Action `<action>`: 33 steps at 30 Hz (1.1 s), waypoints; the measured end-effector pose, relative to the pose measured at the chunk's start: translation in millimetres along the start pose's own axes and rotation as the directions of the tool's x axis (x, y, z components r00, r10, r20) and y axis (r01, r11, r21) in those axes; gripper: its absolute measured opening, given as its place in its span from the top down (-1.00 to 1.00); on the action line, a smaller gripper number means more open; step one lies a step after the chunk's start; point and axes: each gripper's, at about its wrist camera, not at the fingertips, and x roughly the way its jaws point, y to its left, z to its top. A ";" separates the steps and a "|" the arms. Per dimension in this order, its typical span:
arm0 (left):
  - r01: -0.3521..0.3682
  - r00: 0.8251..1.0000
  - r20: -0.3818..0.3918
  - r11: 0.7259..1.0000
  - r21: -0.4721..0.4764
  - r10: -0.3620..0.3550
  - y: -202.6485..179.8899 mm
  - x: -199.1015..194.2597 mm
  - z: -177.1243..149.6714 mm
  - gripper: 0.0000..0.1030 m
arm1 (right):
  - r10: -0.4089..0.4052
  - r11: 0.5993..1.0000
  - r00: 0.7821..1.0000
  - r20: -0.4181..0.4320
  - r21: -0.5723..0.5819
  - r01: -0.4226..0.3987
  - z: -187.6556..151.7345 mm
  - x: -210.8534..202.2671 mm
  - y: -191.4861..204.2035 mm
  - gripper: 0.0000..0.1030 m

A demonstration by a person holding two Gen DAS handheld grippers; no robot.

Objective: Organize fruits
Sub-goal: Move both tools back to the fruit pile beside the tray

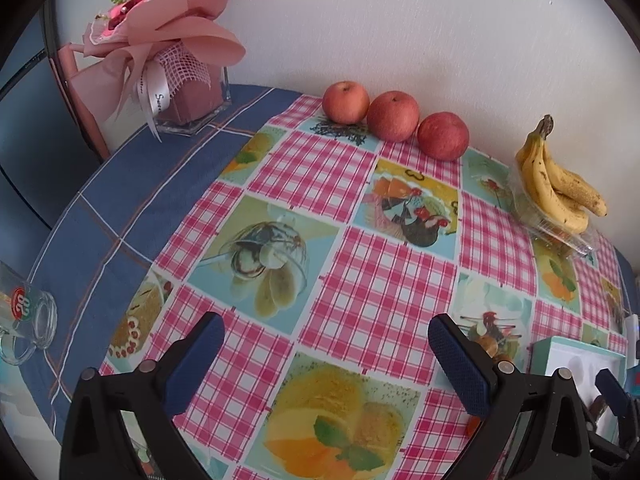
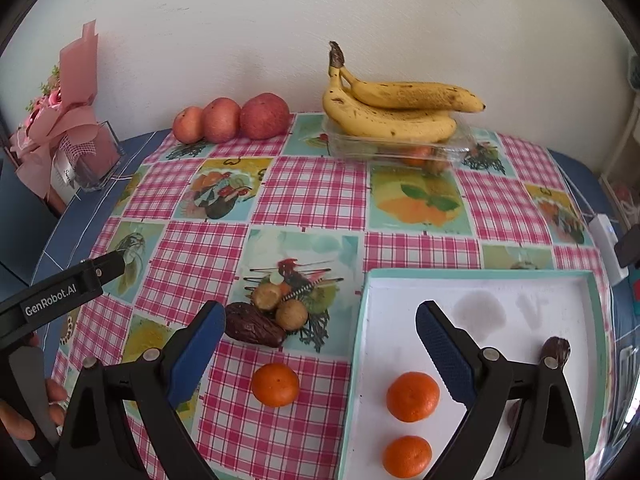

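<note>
Both claws hang released over the counter [image 2: 312, 196], each with its blue pads spread wide and nothing between them. The left claw [image 1: 324, 360] hovers above the checked cloth [image 1: 352, 288], over bare printed squares. The right claw [image 2: 320, 344] hovers at the near edge, straddling the left rim of the tray [image 2: 480, 276].

The tray is white with a teal rim and lies at near right. In it sit two tangerines, one [image 2: 413, 397] farther in and one [image 2: 407, 456] nearer, and a dark date [image 2: 557, 350] by the right side, partly behind the claw's right finger. A third tangerine [image 2: 275, 384] lies on the cloth just left of the tray. Beyond it a small cluster rests touching: a large date [image 2: 254, 330] and two round brown fruits, one [image 2: 267, 297] farther and one [image 2: 292, 315] nearer.

Along the far wall three apples [image 1: 394, 122] stand in a row, each touching the next. To their right a bunch of bananas [image 2: 392, 110] lies on top of a clear plastic box [image 2: 348, 146], with small fruits dimly visible inside it.

At far left a pink bouquet [image 1: 160, 32] stands in a glass vase [image 1: 196, 120] on the blue cloth [image 1: 120, 200]. A glass mug [image 1: 28, 320] stands at the near left edge. In the right view a hand [image 2: 24, 412] grips the other tool's handle at lower left
</note>
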 end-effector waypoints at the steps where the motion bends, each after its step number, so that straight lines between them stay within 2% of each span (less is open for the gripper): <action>1: -0.003 1.000 0.001 1.000 0.000 0.003 0.2 -0.1 0.2 -1.00 | -0.003 1.000 1.000 -0.001 -0.008 0.003 0.0 0.3 1.1 -0.87; 3: 0.006 1.000 -0.003 1.000 0.003 -0.006 -0.2 0.0 -0.6 -1.00 | -0.005 1.000 1.000 -0.007 -0.022 0.005 -1.4 1.0 2.5 -0.87; 7: 0.025 1.000 -0.015 1.000 -0.014 -0.025 -1.5 -0.9 -3.1 -1.00 | 0.046 0.999 0.999 -0.012 -0.006 -0.046 -5.1 1.8 1.7 -0.87; 12: 0.048 0.996 -0.073 0.999 -0.014 -0.049 -5.9 12.5 -10.1 -0.97 | 0.001 0.999 0.999 -0.035 -0.033 -0.003 -10.9 5.9 3.1 -0.87; 15: 0.073 0.990 -0.119 0.997 -0.034 -0.076 -6.2 24.3 -15.1 -0.89 | 0.012 0.999 0.998 -0.054 -0.035 -0.014 -14.3 8.4 2.7 -0.84; 20: 0.101 0.981 -0.162 0.993 -0.053 -0.109 -7.7 35.2 -21.0 -0.80 | 0.026 0.999 0.994 -0.106 -0.031 -0.029 -20.7 18.1 4.8 -0.51; 30: 0.119 0.975 -0.179 0.991 -0.068 -0.129 -6.9 40.3 -22.6 -0.79 | 0.076 0.994 0.980 -0.186 -0.058 -0.088 -32.7 32.1 20.4 -0.46; 32: 0.122 0.975 -0.179 0.990 -0.070 -0.133 -6.3 39.5 -22.8 -0.79 | 0.075 0.995 0.978 -0.197 -0.056 -0.087 -34.3 35.2 21.4 -0.22; 33: 0.127 0.974 -0.180 0.989 -0.070 -0.138 -6.5 39.4 -22.8 -0.77 | 0.072 0.995 0.976 -0.205 -0.058 -0.085 -35.7 37.2 21.8 -0.18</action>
